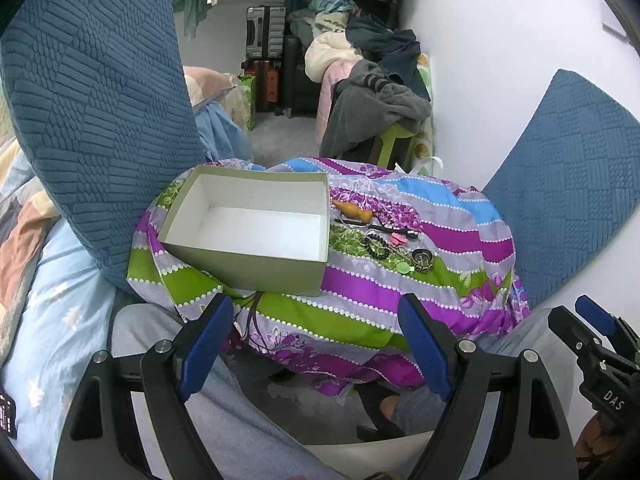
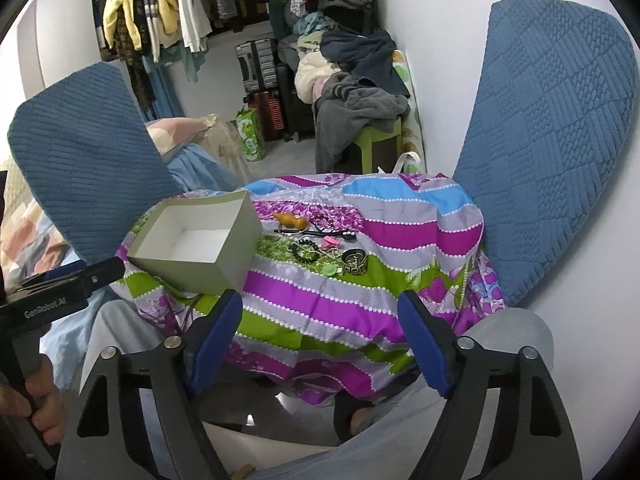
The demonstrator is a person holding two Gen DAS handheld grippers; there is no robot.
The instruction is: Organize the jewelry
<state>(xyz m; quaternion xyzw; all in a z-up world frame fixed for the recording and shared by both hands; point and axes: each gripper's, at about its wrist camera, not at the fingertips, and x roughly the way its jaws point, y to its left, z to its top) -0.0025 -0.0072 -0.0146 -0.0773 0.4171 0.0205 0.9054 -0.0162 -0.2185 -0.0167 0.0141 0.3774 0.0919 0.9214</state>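
An open grey-green box (image 1: pixel 256 220) (image 2: pixel 200 240) with a white, bare inside sits at the left of a table under a striped purple-and-green cloth (image 1: pixel 360 292) (image 2: pixel 320 292). To its right lies a small heap of jewelry (image 1: pixel 380 236) (image 2: pixel 320 246): an orange wooden piece (image 1: pixel 352 210) (image 2: pixel 290 221), a black bead bracelet (image 1: pixel 376 244) (image 2: pixel 306 250), a pink clip (image 2: pixel 330 242), a dark patterned bangle (image 1: pixel 422 260) (image 2: pixel 354 262) and a green disc (image 1: pixel 404 269) (image 2: pixel 330 270). My left gripper (image 1: pixel 316 340) and right gripper (image 2: pixel 320 340) both hang open short of the table's near edge, with nothing between their blue pads.
Blue quilted chair backs (image 1: pixel 100 100) (image 2: pixel 552 140) flank the table left and right. The person's grey-clad legs (image 1: pixel 240 420) lie below the grippers. A heap of clothes on a green stool (image 1: pixel 380 92), suitcases (image 1: pixel 266 32) and a white wall (image 1: pixel 500 60) stand behind.
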